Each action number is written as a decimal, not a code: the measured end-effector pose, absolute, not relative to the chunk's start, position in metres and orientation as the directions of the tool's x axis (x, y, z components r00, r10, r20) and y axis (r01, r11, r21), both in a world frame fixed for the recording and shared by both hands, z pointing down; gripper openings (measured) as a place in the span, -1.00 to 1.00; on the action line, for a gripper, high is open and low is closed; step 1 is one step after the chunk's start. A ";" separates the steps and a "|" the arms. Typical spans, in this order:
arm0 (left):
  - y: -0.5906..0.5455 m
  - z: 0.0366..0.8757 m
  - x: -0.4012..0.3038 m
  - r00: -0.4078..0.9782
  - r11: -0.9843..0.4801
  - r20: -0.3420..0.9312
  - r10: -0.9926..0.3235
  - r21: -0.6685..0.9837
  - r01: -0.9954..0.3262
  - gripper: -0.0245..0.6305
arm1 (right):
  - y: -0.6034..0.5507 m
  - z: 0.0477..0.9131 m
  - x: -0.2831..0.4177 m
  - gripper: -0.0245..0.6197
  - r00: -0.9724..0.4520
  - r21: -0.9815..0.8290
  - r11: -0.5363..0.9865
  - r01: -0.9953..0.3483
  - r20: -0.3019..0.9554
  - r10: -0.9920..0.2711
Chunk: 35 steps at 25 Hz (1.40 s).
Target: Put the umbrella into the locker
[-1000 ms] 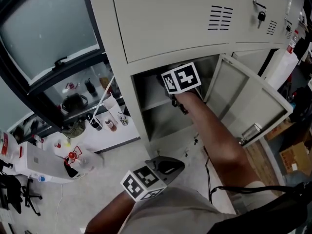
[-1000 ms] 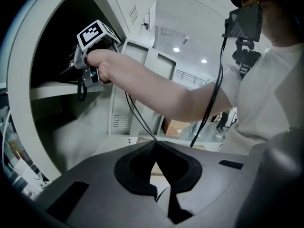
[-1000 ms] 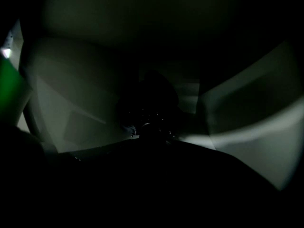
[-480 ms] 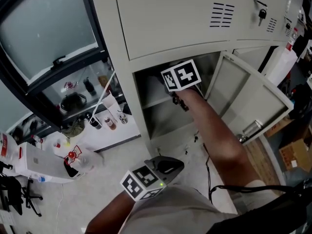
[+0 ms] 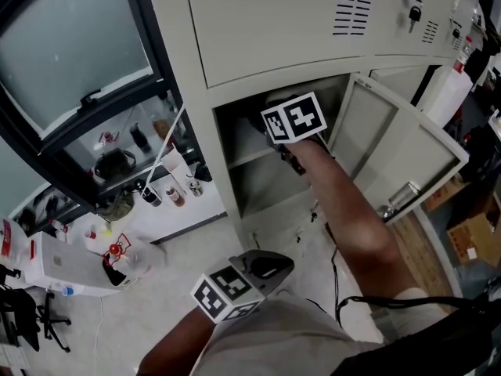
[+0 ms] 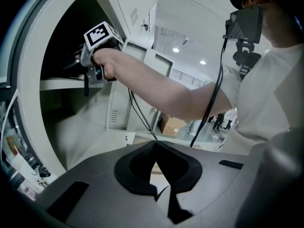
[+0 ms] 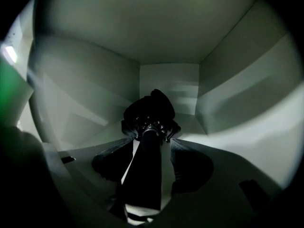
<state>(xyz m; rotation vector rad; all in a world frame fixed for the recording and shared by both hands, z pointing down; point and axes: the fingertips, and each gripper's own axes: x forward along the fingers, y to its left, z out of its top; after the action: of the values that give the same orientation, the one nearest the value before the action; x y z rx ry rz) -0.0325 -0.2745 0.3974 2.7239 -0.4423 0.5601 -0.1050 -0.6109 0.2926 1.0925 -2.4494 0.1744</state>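
A black folded umbrella [image 7: 148, 115] lies inside the upper compartment of the grey locker [image 5: 274, 22], its canopy end pointing at the back wall. Its handle [image 7: 145, 175] runs back between the jaws of my right gripper [image 7: 151, 139]. Those jaws are opening, and light shows on both sides of the handle. In the head view the right gripper's marker cube [image 5: 293, 117] sits at the compartment's mouth and hides the jaws. My left gripper [image 5: 270, 263] hangs low in front of the locker with nothing in it, its tips together [image 6: 154, 146].
The locker door [image 5: 395, 151] stands swung open to the right. A shelf [image 5: 250, 161] divides the open compartment. A low white table with bottles [image 5: 168, 198] stands left of the locker under a window [image 5: 70, 53]. A cardboard box [image 5: 473, 249] sits on the floor at the right.
The head view has shifted slightly. Both grippers keep their places, the right one still at the compartment's mouth.
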 end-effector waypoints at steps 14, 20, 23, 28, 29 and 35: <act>-0.247 0.397 -0.038 0.892 -0.922 0.419 -0.171 0.251 -0.295 -0.90 | -0.578 0.292 -0.082 -0.22 -0.561 0.047 0.637 -0.770 0.426 -0.709; -0.233 0.398 -0.042 0.895 -0.934 0.425 -0.135 0.247 -0.258 -0.90 | -0.561 0.294 -0.073 -0.22 -0.542 0.043 0.616 -0.786 0.429 -0.723; -0.225 0.398 -0.044 0.899 -0.938 0.421 -0.122 0.246 -0.243 -0.90 | -0.549 0.295 -0.069 -0.22 -0.533 0.043 0.606 -0.795 0.429 -0.729; -0.209 0.400 -0.051 0.903 -0.941 0.417 -0.104 0.252 -0.225 -0.89 | -0.528 0.300 -0.066 -0.22 -0.524 0.032 0.593 -0.805 0.431 -0.734; -0.206 0.400 -0.052 0.903 -0.942 0.417 -0.100 0.253 -0.222 -0.90 | -0.523 0.301 -0.065 -0.22 -0.522 0.030 0.590 -0.807 0.430 -0.736; -0.187 0.402 -0.060 0.910 -0.945 0.408 -0.077 0.262 -0.198 -0.90 | -0.493 0.312 -0.060 -0.22 -0.507 0.020 0.570 -0.821 0.434 -0.745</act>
<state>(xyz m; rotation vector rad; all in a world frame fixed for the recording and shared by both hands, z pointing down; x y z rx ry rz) -0.0599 -0.1873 0.4016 2.7733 -0.2047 0.5757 -0.0603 -0.4934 0.3120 1.2680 -2.4098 0.2642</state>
